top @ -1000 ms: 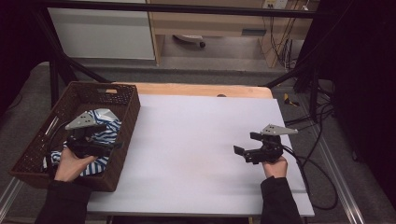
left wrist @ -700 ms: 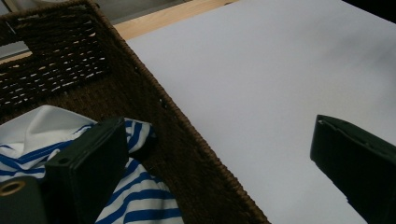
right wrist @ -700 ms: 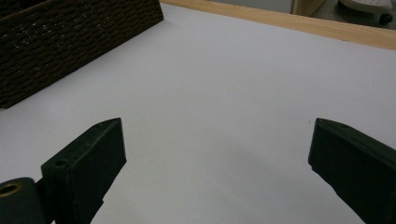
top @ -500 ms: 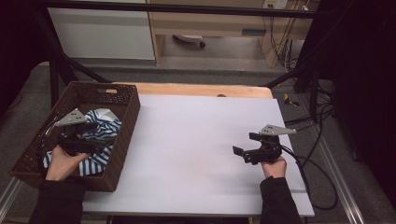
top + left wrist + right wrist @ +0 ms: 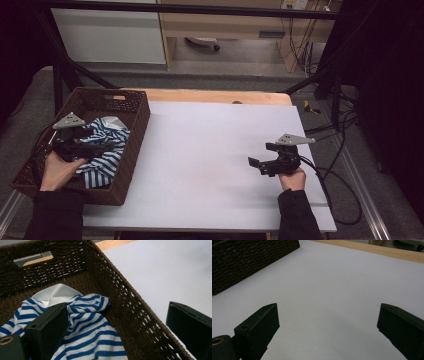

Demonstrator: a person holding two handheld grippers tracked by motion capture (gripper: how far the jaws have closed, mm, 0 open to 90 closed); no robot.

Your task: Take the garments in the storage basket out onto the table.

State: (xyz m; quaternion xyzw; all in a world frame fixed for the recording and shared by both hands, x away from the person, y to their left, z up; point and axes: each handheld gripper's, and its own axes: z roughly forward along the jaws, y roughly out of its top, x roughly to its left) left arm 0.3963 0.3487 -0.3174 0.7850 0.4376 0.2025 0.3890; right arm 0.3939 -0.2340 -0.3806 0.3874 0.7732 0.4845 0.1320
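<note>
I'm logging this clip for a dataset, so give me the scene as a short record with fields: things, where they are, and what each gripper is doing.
basket: brown wicker basket at the left end of the white table
cloth: blue and white striped cloth lying crumpled inside the basket
left gripper: left gripper over the basket, fingers open above the cloth, holding nothing
right gripper: right gripper low over bare table at the right, fingers open, holding nothing

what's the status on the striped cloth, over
Left hand-held gripper open above the striped cloth in the basket. Right hand-held gripper open over bare table.
</note>
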